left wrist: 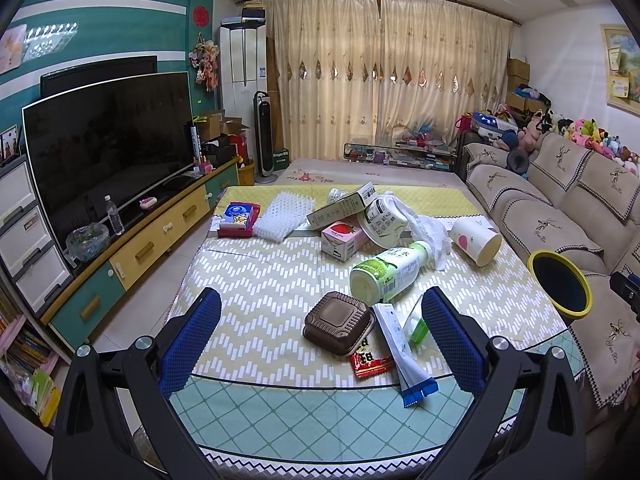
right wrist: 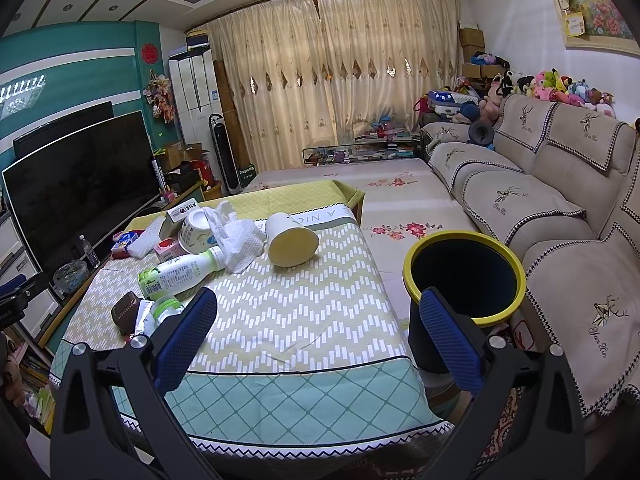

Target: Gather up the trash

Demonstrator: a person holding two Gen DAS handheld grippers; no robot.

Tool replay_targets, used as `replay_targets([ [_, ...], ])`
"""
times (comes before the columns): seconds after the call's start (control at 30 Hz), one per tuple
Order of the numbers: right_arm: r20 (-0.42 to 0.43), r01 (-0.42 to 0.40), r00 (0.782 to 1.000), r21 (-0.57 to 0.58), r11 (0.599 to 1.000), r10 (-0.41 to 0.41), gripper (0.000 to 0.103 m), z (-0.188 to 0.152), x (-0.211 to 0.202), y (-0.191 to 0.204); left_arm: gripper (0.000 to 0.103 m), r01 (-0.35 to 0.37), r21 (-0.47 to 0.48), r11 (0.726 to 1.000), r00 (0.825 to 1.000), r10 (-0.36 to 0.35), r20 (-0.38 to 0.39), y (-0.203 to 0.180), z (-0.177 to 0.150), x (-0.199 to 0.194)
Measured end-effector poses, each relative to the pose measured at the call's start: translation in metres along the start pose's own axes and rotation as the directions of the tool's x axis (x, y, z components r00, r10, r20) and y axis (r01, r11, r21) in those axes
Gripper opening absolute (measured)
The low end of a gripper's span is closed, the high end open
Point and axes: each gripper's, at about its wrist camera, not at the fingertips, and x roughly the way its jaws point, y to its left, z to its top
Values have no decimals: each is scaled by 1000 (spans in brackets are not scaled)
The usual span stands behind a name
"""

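Living-room table [left wrist: 256, 288] strewn w/ trash; I hold both grippers wide apart, empty.

Yellow-rimmed bin [right wrist: 464, 276] stands off table's right edge, near sofa. Green bottle [left wrist: 390, 270] lies mid-table; brown container [left wrist: 338, 322] & long white wrapper [left wrist: 400, 344] near front edge. Left gripper [left wrist: 320, 340] frames those; right gripper [right wrist: 320, 340] over front-right corner.

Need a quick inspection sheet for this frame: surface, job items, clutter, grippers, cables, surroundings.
Surface: table with patterned cloth, near right part bare.
Job's things: green bottle, brown tray, red wrapper, pink carton, paper cup lying on its side, crumpled tissue; yellow-rimmed bin at the table's right, looks empty.
Clutter: tissue pack, white foam sheet.
Grippers: left gripper open, empty; right gripper open, empty.
Cables: nothing seen.
Surroundings: TV left, sofa right.
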Motion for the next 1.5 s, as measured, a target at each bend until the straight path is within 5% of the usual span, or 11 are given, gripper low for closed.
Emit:
replay_targets([
  [1.0,-27,1,1000,3,1000,-1,97,-2,14,3,99,5,-9,1000,1000,-5,-26,3,-2,15],
  [1.43,-85,-69,994,3,998,69,97,17,94,11,99,28,-13,1000,998,-28,-63,3,-8,52],
  [1.5,-103,-71,992,-9,997,69,88,23,115,16,99,23,-18,1000,997,-24,-68,5,-7,60],
])
